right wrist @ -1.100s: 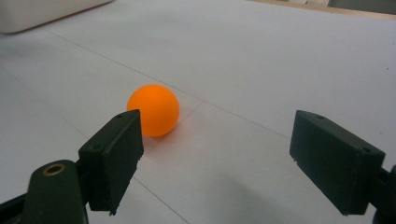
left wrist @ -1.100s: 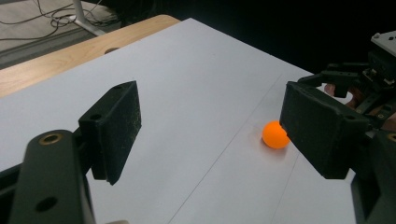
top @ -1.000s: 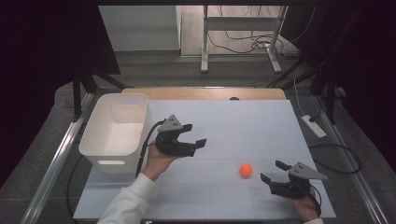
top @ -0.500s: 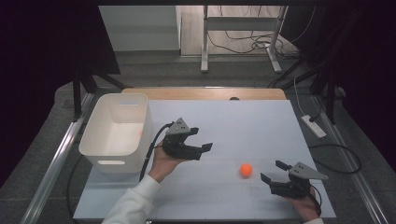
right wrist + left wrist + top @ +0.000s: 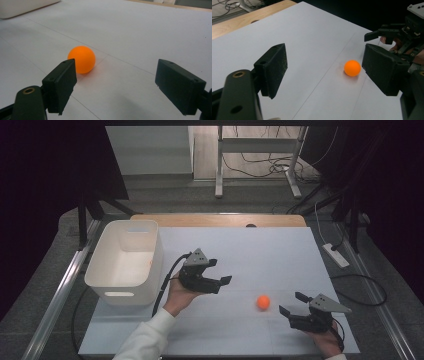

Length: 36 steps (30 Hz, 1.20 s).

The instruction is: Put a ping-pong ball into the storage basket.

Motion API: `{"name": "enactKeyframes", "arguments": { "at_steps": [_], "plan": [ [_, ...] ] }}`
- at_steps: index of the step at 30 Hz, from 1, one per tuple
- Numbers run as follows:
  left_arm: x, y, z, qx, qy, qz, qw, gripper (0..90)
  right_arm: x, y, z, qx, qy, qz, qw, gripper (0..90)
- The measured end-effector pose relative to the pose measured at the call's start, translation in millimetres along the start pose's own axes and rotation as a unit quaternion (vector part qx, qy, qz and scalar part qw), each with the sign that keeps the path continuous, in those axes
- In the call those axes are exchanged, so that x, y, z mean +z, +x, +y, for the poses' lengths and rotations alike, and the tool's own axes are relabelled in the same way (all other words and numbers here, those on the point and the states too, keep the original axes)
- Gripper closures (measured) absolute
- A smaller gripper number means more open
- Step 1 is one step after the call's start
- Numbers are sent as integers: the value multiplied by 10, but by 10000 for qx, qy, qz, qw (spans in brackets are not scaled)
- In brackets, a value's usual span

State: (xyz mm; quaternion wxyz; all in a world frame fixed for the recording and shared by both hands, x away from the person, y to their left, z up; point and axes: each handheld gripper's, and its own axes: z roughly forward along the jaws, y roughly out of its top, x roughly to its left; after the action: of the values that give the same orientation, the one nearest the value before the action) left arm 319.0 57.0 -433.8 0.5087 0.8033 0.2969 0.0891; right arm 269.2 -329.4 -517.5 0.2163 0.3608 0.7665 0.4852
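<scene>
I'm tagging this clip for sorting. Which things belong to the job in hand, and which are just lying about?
In the job:
orange ball
left gripper, open
right gripper, open

Lying about:
white bin
power strip on the floor
table

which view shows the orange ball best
The right gripper view: the orange ball sits close and large, just beyond that gripper's open jaws. The left gripper view shows it smaller, farther off; the high view shows a small dot on the table.
</scene>
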Motion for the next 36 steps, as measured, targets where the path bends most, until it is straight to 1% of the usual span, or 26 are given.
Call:
{"name": "enactKeyframes", "arguments": {
  "at_steps": [9, 18, 30, 36],
  "plan": [
    [93, -49, 4, 42, 39, -102, 9999, 211, -5, -5, -4, 26, -2, -1, 10000, 174],
    [188, -96, 6, 105, 143, -214, 9996, 211, -1, -4, -3, 20, 4, -4, 10000, 174],
    [337, -164, -1, 167, 285, -324, 9989, 209, 1, -6, -1, 1, -10, -6, 10000, 173],
    [390, -180, -8, 182, 339, -343, 9987, 209, -3, -8, -1, 7, -14, -7, 10000, 174]
  ]
}}
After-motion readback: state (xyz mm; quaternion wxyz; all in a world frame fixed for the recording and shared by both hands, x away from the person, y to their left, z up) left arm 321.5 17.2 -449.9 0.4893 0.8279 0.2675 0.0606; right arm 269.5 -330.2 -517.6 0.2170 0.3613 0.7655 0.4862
